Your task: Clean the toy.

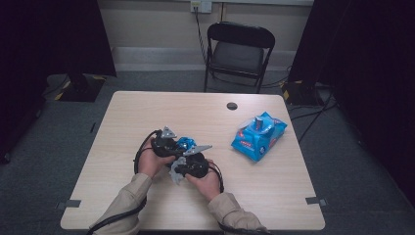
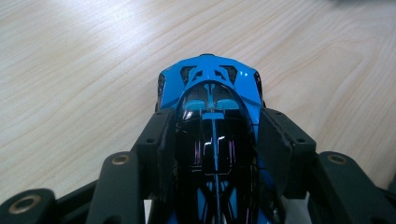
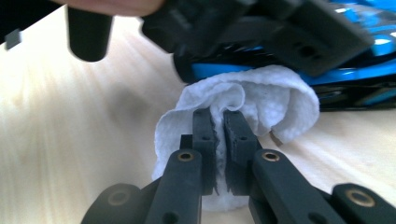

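I have the left gripper (image 2: 215, 154) clamped on the blue and black toy car (image 2: 212, 126): in the left gripper view its two pads press on the car's flanks, low in the middle of the frame, with the car's far end poking out beyond them over the pale wooden table (image 2: 74, 79). In the high view that gripper (image 1: 172, 144) sits just left of centre, and the car (image 1: 185, 143) shows as a blue glint between the two grippers.

The right gripper (image 3: 220, 140) is pinched on a white wipe (image 3: 261, 100); its jaws stand nearly together with the crumpled sheet between them, at the centre of the right gripper view. The wipe's top fold lies against the underside of the car (image 3: 261, 70), which runs across the upper right of that frame beneath the left gripper's black body. In the high view the right gripper (image 1: 188, 164) is just below centre, touching the other one, with the wipe (image 1: 177, 172) at its lower left.

A blue packet (image 1: 258, 136) lies well apart, right of centre.
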Motion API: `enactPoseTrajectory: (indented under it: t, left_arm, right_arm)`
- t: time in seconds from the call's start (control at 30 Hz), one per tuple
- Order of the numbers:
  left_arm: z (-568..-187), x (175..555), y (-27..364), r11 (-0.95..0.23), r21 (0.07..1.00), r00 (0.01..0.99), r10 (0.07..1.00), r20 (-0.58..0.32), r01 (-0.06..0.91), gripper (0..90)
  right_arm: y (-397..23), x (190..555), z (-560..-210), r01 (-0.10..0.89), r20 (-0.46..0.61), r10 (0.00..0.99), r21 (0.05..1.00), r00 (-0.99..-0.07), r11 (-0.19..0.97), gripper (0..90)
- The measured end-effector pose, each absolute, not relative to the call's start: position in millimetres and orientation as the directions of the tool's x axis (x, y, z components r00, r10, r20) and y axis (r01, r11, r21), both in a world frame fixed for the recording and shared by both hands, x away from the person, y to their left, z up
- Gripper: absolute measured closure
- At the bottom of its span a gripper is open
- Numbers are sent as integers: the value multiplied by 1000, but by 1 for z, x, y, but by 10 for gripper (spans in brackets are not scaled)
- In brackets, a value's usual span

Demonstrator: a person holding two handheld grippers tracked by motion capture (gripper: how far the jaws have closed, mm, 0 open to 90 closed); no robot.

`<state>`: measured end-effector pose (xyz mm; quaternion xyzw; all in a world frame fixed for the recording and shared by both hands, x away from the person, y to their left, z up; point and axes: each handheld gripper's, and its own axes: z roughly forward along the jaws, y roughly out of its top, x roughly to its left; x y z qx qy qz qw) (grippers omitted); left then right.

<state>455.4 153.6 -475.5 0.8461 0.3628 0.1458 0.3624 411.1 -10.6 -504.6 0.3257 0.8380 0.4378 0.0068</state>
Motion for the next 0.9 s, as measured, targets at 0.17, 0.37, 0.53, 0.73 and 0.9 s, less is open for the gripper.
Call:
enactPoseTrajectory:
  t: [0.17, 0.37, 0.53, 0.73, 0.9]
  left_arm:
    - [-476, 455, 154, -475, 719, 696, 718, -17, 507, 475]
    - [-475, 455, 152, -474, 718, 691, 723, -12, 509, 476]
    - [-475, 455, 153, -483, 713, 694, 720, -7, 508, 477]
    - [-474, 455, 152, -482, 710, 689, 724, -6, 513, 477]
    - [-474, 455, 152, -479, 711, 688, 726, -9, 515, 477]
  right_arm:
    - [-9, 406, -505, 528, 274, 530, 740, -803, 416, 849]
    - [-10, 399, -505, 518, 283, 501, 742, -818, 425, 848]
    - [-17, 395, -503, 509, 283, 487, 743, -827, 433, 848]
    - [-37, 397, -496, 528, 293, 512, 746, -808, 407, 849]
    - [-61, 404, -487, 538, 277, 559, 753, -782, 380, 850]
